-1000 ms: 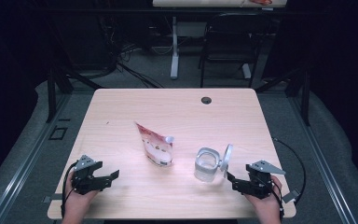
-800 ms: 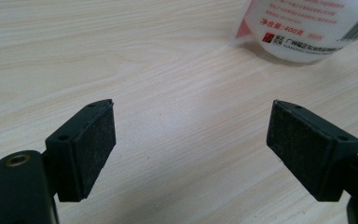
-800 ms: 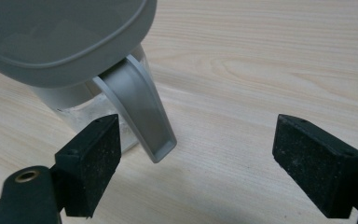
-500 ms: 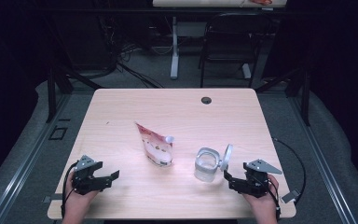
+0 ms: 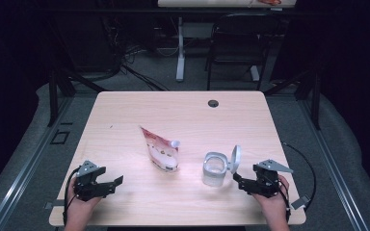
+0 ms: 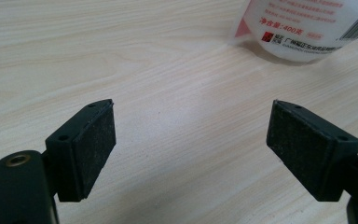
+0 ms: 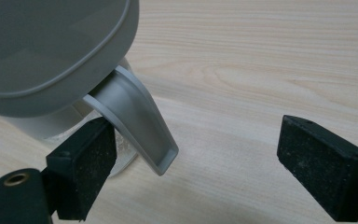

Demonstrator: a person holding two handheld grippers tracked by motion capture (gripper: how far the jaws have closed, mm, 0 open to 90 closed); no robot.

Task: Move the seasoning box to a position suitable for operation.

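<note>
The right gripper (image 5: 237, 177) is held near the tabletop's front right corner, jaws spread wide, nothing pinched between them. In the right gripper view (image 7: 193, 168) its left pad is seen just beside the grey latch tab (image 7: 137, 121) of the flipped-up lid (image 7: 51, 46); contact between pad and tab cannot be told. The clear container (image 5: 215, 169) is stood on the tabletop (image 5: 125, 115) right of centre toward the front edge, with its lid (image 5: 235, 159) raised upright on the side facing the right gripper. The left gripper (image 5: 115, 184) is held near the front left corner, jaws likewise spread wide and empty, above bare wood in the left gripper view (image 6: 191, 149). The red and white pouch (image 5: 160, 149) is laid flat near the middle of the tabletop, between the two grippers and well apart from the left one; its printed white end (image 6: 303, 25) is caught at the top edge of the left gripper view. A dark grommet hole (image 5: 213, 103) is set near the back edge.
</note>
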